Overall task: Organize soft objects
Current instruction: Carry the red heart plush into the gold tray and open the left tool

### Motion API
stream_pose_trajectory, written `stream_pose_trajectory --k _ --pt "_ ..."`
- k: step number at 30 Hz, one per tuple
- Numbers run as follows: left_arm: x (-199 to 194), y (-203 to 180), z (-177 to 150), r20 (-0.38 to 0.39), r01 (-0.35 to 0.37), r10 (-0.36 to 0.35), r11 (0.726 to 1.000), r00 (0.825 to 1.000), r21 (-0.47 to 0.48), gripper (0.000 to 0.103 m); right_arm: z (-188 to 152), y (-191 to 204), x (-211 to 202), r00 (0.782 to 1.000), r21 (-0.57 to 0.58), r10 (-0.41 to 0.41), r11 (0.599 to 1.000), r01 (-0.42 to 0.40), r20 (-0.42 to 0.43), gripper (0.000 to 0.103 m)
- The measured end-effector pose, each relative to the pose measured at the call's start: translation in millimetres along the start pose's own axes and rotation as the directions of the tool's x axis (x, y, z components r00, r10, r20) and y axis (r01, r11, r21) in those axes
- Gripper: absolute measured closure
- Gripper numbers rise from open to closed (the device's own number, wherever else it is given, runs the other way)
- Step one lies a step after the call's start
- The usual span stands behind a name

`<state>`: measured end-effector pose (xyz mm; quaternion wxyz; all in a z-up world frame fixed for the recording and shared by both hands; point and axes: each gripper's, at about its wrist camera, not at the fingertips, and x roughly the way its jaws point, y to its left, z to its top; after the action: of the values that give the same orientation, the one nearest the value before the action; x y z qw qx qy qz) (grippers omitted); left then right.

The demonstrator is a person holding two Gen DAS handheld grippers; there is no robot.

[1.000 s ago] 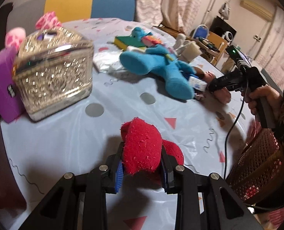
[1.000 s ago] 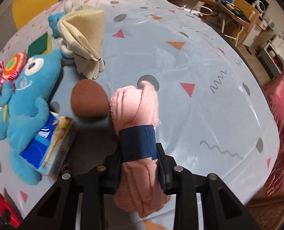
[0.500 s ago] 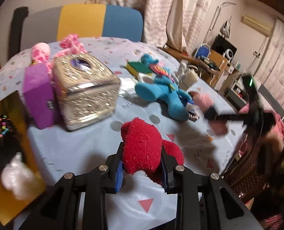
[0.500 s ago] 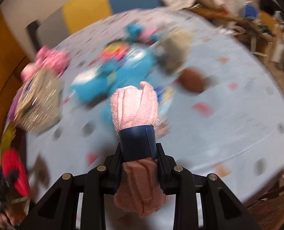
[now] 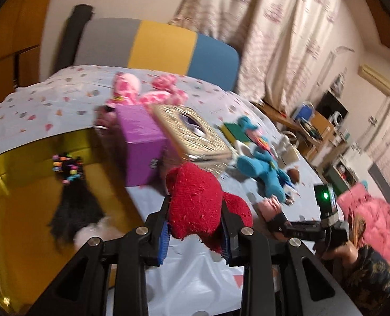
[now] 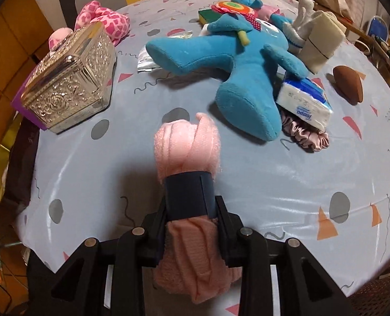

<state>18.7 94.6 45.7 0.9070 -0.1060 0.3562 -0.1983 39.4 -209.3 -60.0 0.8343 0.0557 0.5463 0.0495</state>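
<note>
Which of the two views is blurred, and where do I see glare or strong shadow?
Left wrist view: motion blur smears the purple box and curtains; only the red plush looks sharp. Right wrist view: sharp; glare on the silver box and glossy tablecloth, dark shadow under the pink towel.

Both grippers loaded, both angled down at the table

The left gripper [image 5: 195,233] points down at a shallow slant, its blue-padded jaws clamped on a red cloth [image 5: 197,205] that bulges up above them. The right gripper [image 6: 191,226] tips down much more steeply, and its jaws are opening a little with a pink roll [image 6: 187,158] between them, black band and all, pads touching its sides. In the left view the right gripper [image 5: 276,220] comes in from the right edge, green light on top, with the person's hand [image 5: 337,250] wrapped around the handle and a dark patterned sleeve [image 5: 374,273] behind it.
</note>
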Motion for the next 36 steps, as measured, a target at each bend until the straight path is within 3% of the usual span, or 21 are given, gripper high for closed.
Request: stream_pose_trajectory --k 7,9,14,18,25,30,32,36 --pt "-37.1 47.7 -9.5 0.064 -0.095 0.103 0.988 0.993 -0.12 0.072 1.6 -5.1 11.3 1.0 -0.054 -0.003 0.999 0.004 0.015 0.07" --pt "-51.5 68.0 -16.4 0.067 -0.16 0.171 0.975 0.983 -0.153 0.072 1.7 -6.8 11.0 1.0 -0.056 0.004 0.998 -0.003 0.016 0.07" --pt "-78.0 125.0 -34.0 0.037 -0.297 0.319 0.913 0.947 -0.281 0.072 -1.2 -6.8 8.9 0.999 -0.071 0.0 0.997 0.003 0.037 0.069" --pt "-82.7 163.8 -39.0 0.001 -0.344 0.373 0.858 0.928 -0.382 0.072 -1.8 -7.8 8.0 0.999 -0.068 -0.003 0.998 0.006 0.044 0.069" --pt "-50.0 191.1 -18.5 -0.062 -0.394 0.405 0.828 0.912 -0.398 0.07 -1.0 -6.5 7.7 0.999 -0.066 -0.025 0.997 0.028 0.048 0.069" --pt "-0.9 209.5 8.1 -0.122 -0.408 0.393 0.824 0.911 -0.393 0.068 0.4 -4.6 9.0 0.998 -0.067 -0.04 0.997 0.043 0.047 0.069" --pt "18.3 216.3 14.9 -0.16 -0.403 0.37 0.83 0.915 -0.386 0.062 0.3 -4.2 9.1 0.998 -0.065 -0.045 0.997 0.049 0.048 0.069" --pt "46.1 227.6 15.1 -0.235 -0.452 0.389 0.81 0.891 -0.373 0.052 0.2 -4.0 8.9 0.998 -0.065 -0.05 0.996 0.053 0.049 0.069"
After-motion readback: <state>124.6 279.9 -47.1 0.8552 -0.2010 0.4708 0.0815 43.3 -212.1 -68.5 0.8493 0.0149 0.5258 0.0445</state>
